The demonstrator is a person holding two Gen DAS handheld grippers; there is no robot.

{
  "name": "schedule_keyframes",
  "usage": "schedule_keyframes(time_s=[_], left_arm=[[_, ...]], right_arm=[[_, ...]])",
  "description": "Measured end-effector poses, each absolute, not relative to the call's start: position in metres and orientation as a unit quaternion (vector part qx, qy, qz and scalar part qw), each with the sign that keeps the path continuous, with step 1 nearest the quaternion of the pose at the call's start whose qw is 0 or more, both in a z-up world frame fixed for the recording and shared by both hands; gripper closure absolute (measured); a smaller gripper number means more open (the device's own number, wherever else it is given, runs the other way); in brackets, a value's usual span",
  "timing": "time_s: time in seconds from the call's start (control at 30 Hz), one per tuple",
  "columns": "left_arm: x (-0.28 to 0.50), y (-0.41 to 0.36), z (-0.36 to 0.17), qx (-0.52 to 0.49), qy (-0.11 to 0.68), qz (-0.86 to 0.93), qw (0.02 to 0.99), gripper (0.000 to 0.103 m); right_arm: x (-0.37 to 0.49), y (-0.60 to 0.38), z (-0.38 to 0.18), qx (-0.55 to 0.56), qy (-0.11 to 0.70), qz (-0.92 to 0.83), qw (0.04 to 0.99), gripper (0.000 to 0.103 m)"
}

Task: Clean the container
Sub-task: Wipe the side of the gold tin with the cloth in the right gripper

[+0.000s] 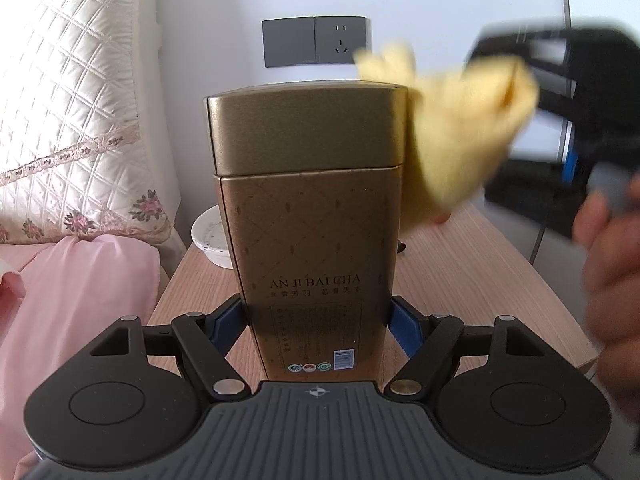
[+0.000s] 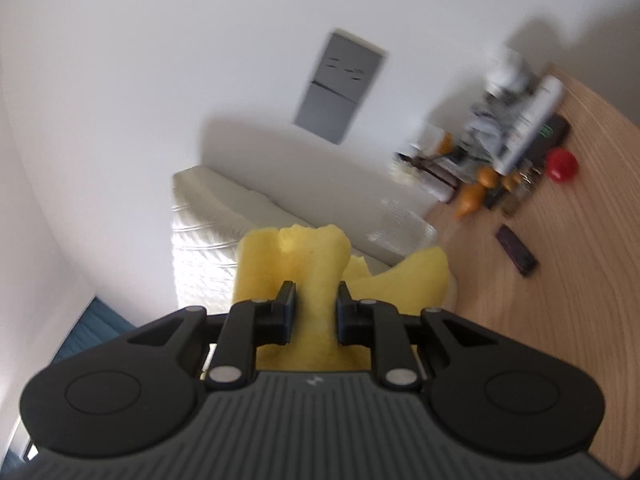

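A tall gold tea tin (image 1: 312, 216) with a lid stands upright in the left wrist view, and my left gripper (image 1: 318, 324) is shut on its lower body, one blue pad on each side. A yellow cloth (image 1: 452, 120) hangs blurred against the tin's upper right side. That cloth (image 2: 316, 276) is pinched in my right gripper (image 2: 314, 312), which is shut on it. The right gripper (image 1: 536, 92) appears as a dark blur at the upper right of the left wrist view. The tin is out of sight in the right wrist view.
The wooden table (image 1: 472, 272) carries a white dish (image 1: 212, 236) behind the tin. A quilted pillow (image 1: 76, 120) and pink bedding (image 1: 80, 300) lie left. A grey wall socket (image 1: 314, 42) is behind. A person's hand (image 1: 612, 280) is at right. Cluttered items (image 2: 504, 152) sit on the table in the right wrist view.
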State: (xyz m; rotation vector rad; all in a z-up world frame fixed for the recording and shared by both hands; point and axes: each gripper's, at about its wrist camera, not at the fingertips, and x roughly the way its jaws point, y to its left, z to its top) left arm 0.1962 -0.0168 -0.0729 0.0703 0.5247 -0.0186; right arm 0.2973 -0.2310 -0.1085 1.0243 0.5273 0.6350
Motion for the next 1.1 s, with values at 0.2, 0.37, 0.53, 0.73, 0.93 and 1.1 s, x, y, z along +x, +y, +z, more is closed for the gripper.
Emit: schedule_keyframes(time_s=[0.2,0.37,0.53,0.73,0.93,1.1], left_arm=[[0.197,-0.020,-0.073,0.040,0.261,-0.001,0.964,0.024],[0.196,-0.021,-0.073,0.044,0.262,0.002,0.964,0.023],[0.196,-0.020,-0.073,0.042,0.261,-0.001,0.964,0.023],[0.195,-0.018,-0.074,0.043,0.260,-0.002,0.965,0.023],[0.194,-0.018,-0.075,0.043,0.259,-0.003,0.965,0.023],[0.193,-0.017,-0.076,0.045,0.258,-0.005,0.965,0.023]], right_arm=[[0.300,-0.231,-0.143,0.494,0.282,0.279,0.774,0.082],[0.301,-0.229,-0.123,0.493,0.262,0.304,0.772,0.081],[0.301,-0.228,-0.115,0.486,0.242,0.325,0.774,0.081],[0.298,-0.230,-0.156,0.501,0.266,0.305,0.765,0.081],[0.300,-0.232,-0.152,0.504,0.265,0.314,0.760,0.081],[0.298,-0.232,-0.115,0.497,0.219,0.351,0.762,0.080]])
